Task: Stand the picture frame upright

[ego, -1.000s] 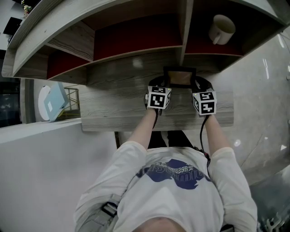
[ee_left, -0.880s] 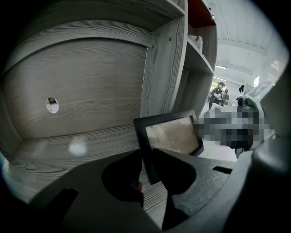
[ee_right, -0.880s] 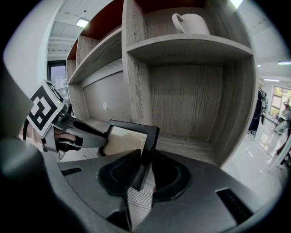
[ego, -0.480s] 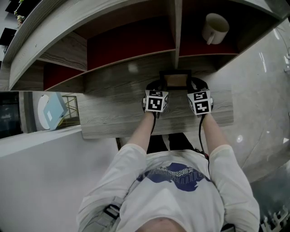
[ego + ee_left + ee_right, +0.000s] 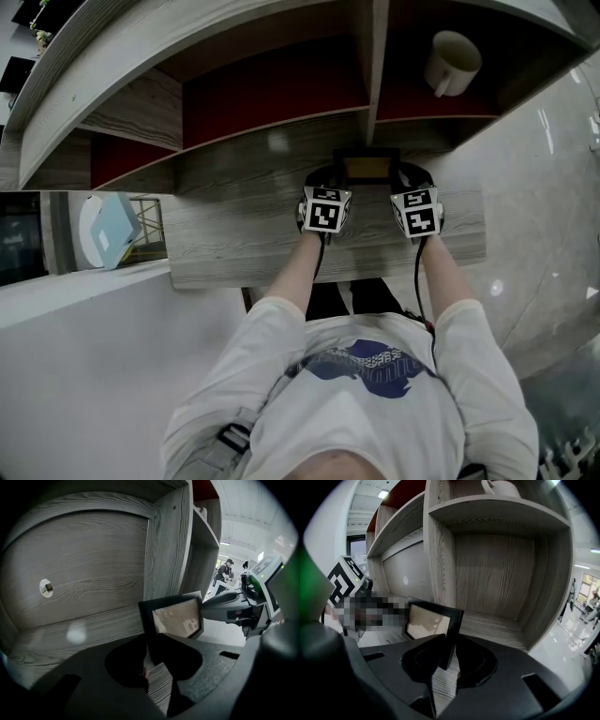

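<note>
A black picture frame (image 5: 367, 169) with a tan picture stands close to upright on the grey wooden desk (image 5: 234, 225), under the shelf divider. My left gripper (image 5: 332, 178) is shut on its left edge. In the left gripper view the frame (image 5: 176, 619) rises from between the jaws of my left gripper (image 5: 150, 657). My right gripper (image 5: 409, 178) grips the right edge, and its jaws are closing on it. In the right gripper view that edge of the frame (image 5: 430, 620) sits between the jaws of my right gripper (image 5: 449, 660).
A wooden shelf unit (image 5: 380, 66) with red back panels hangs over the desk's rear. A white mug (image 5: 452, 61) lies in the upper right cubby. A pale blue item (image 5: 108, 214) rests beyond the desk's left end. The desk's front edge lies just behind both grippers.
The frame has tipped up: its face looks shorter from above than a second ago. Both grippers stayed on its edges and shifted slightly back and up.
</note>
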Demonstrator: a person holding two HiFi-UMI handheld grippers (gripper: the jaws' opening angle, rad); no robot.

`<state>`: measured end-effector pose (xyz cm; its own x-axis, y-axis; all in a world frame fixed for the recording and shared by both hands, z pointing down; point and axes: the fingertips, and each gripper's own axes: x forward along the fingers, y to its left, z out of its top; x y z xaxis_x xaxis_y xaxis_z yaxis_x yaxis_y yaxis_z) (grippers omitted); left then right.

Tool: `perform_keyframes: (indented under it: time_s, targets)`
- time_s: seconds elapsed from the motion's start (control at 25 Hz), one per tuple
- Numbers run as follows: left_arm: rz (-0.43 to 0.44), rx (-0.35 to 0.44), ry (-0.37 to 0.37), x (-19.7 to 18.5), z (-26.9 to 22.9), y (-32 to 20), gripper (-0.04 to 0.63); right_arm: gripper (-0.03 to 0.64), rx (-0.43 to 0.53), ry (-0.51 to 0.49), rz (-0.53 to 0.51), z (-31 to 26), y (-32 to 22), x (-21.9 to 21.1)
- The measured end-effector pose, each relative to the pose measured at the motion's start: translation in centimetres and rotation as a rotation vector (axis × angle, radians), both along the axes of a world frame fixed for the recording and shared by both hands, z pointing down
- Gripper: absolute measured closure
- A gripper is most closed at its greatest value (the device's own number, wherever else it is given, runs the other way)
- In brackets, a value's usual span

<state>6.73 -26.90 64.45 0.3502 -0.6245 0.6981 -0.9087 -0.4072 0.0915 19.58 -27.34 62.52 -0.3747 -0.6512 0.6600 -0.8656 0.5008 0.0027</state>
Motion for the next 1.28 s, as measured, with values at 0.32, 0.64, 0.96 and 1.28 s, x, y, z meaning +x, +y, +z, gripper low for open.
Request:
perform_keyframes:
  time_s: [0.32, 0.64, 0.96, 1.28]
  targets:
    - [0.024, 0.014, -0.014, 0.16, 0.46, -0.24, 0.509, 0.551, -0.007, 0.005, -0.001, 0.36, -0.04, -0.01]
    - [0.038, 0.024, -0.032, 0.31, 0.42, -0.17, 0.508, 0.548, 0.004, 0.022, 0.000, 0.36, -0.09, -0.07]
    - [0.035, 0.041, -0.042, 0.22, 0.43, -0.18, 0.506, 0.548, 0.022, 0.026, -0.002, 0.27, -0.17, -0.06]
    - [0.043, 0.059, -0.051, 0.18, 0.33, -0.59, 0.506, 0.548, 0.023, 0.022, -0.002, 0.46, -0.31, -0.06]
